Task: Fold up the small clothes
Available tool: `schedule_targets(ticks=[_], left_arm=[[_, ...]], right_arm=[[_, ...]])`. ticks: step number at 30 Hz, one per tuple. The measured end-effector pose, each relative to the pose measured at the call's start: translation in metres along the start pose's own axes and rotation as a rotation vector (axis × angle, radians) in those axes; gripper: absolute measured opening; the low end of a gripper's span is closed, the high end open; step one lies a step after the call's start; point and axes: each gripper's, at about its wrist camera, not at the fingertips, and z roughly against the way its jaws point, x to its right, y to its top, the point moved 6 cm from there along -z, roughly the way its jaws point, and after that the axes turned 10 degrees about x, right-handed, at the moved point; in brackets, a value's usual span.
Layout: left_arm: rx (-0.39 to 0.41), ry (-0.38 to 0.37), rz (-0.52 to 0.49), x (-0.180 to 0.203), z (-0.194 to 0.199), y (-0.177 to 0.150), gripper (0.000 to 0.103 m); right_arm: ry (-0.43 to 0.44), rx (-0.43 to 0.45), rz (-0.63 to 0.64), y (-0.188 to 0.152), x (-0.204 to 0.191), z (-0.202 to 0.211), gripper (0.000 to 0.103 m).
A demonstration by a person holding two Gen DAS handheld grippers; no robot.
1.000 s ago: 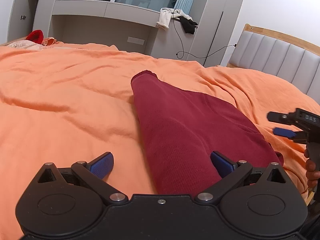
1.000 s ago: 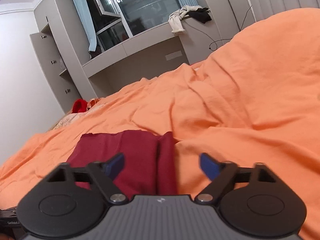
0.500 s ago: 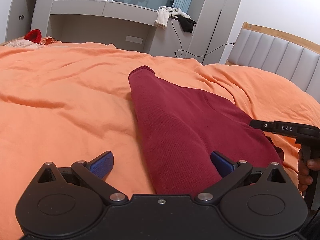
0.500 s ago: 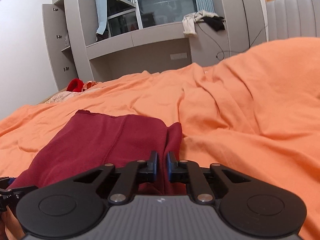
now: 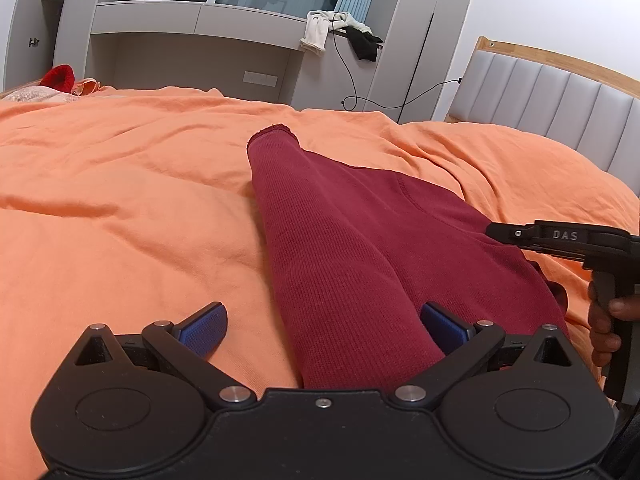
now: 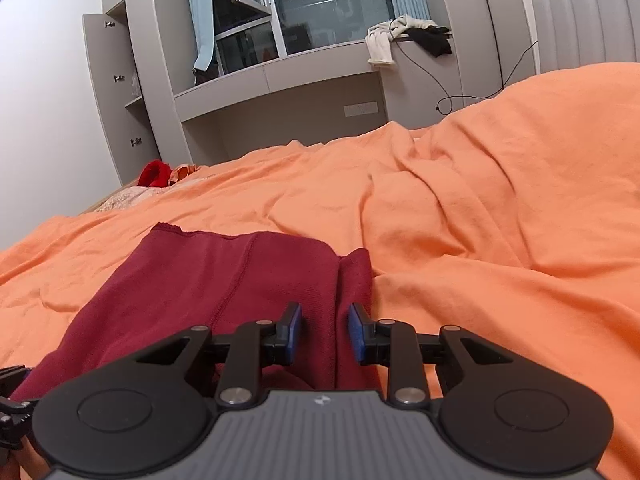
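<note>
A dark red knit garment [image 5: 340, 240] lies folded lengthwise on the orange bedspread [image 5: 120, 220]. My left gripper [image 5: 323, 316] stands open at the garment's near end, with its right pad over the cloth and its left pad over the bedspread. In the right wrist view the garment [image 6: 224, 272] shows a raised fold along its right edge. My right gripper [image 6: 325, 320] has that fold between its blue pads; the jaws are opening and the pads stand slightly off the cloth. From the left wrist view the right gripper [image 5: 500, 230] reaches in over the garment's right side, held by a hand [image 5: 604, 328].
A padded grey headboard [image 5: 560, 92] rises at the right. A red item [image 5: 60, 76] lies at the bed's far left. Beyond the bed stands a grey built-in desk [image 5: 192, 28] with clothes [image 5: 340, 32] and a hanging cable [image 5: 352, 80].
The right gripper went from wide open to shut over the garment's right fold, and its jaws have now parted a little. The left gripper has stayed in place.
</note>
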Motion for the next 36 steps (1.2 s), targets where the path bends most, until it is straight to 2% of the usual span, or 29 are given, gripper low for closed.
schedule_targets(ticks=[6,12,14,16,18,21,25,29,31,36], left_arm=[[0.000,0.000,0.000,0.000,0.000,0.000,0.102],[0.001,0.001,-0.001,0.000,0.000,0.000,0.102],[0.000,0.000,0.000,0.000,0.000,0.000,0.102],[0.000,0.000,0.000,0.000,0.000,0.000,0.102],[0.000,0.000,-0.001,0.000,0.000,0.000,0.102],[-0.003,-0.002,-0.001,0.001,0.000,0.000,0.102],[-0.034,-0.005,-0.019,0.009,-0.006,0.000,0.102],[-0.061,-0.024,-0.077,0.024,-0.014,0.002,0.102],[-0.059,-0.028,-0.082,0.025,-0.016,0.000,0.103],[-0.051,-0.039,-0.071,0.022,-0.016,-0.003,0.102]], right_arm=[[-0.008,0.015,0.072,0.000,-0.006,0.004,0.031],[-0.002,0.024,0.086,0.003,-0.007,0.000,0.032],[0.005,0.010,0.084,0.002,-0.007,-0.004,0.029],[0.009,-0.003,0.076,0.000,-0.006,-0.006,0.020],[0.001,0.006,0.078,0.001,-0.006,-0.005,0.012],[-0.023,0.030,0.088,0.007,-0.006,0.002,0.007],[-0.034,0.069,0.078,0.018,0.000,0.015,0.006],[-0.071,0.025,0.064,0.009,0.011,0.008,0.002],[-0.063,-0.002,0.056,0.003,0.013,0.004,0.002],[-0.043,0.008,0.016,0.004,0.015,0.008,0.003]])
